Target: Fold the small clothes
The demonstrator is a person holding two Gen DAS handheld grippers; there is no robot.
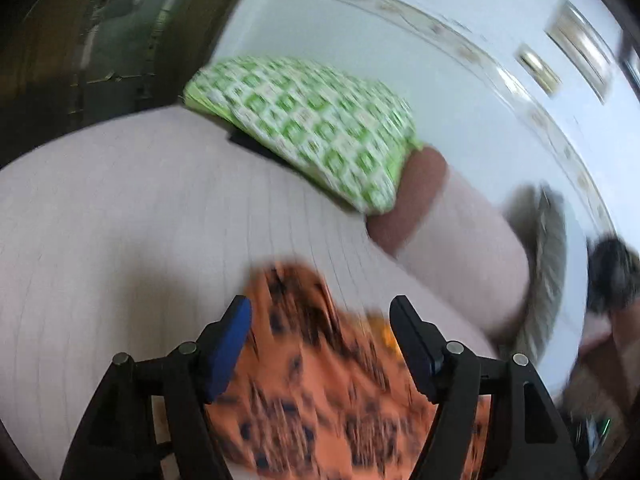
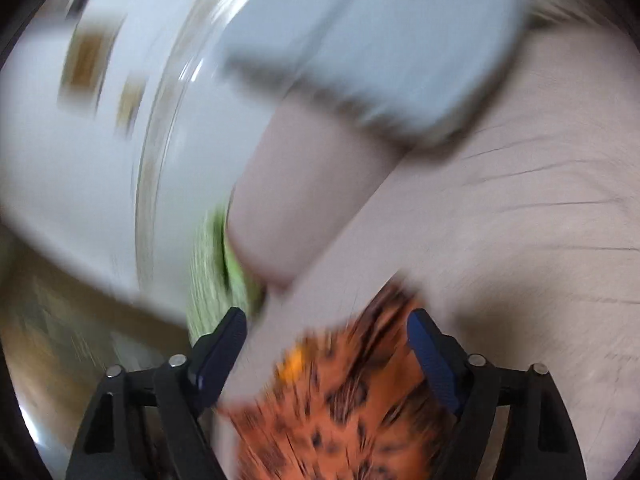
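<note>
An orange garment with dark spots point(image 1: 320, 380) lies on the pale pink bed sheet point(image 1: 120, 208), low in the left wrist view. My left gripper point(image 1: 320, 312) stands open over it, with the cloth showing between the blue pads and neither pad pressing on it. The same orange garment point(image 2: 340, 408) fills the bottom of the blurred right wrist view. Over it my right gripper point(image 2: 326, 322) is open too, its pads apart from the cloth. A folded green and white checked cloth point(image 1: 312, 124) rests farther back on the bed.
A brown bolster point(image 1: 412, 200) and a pink pillow point(image 1: 472, 248) lie beside the green cloth. A grey pillow point(image 2: 372, 48) sits at the top of the right wrist view. White wall point(image 1: 400, 40) lies behind the bed, dark furniture point(image 1: 80, 40) to the left.
</note>
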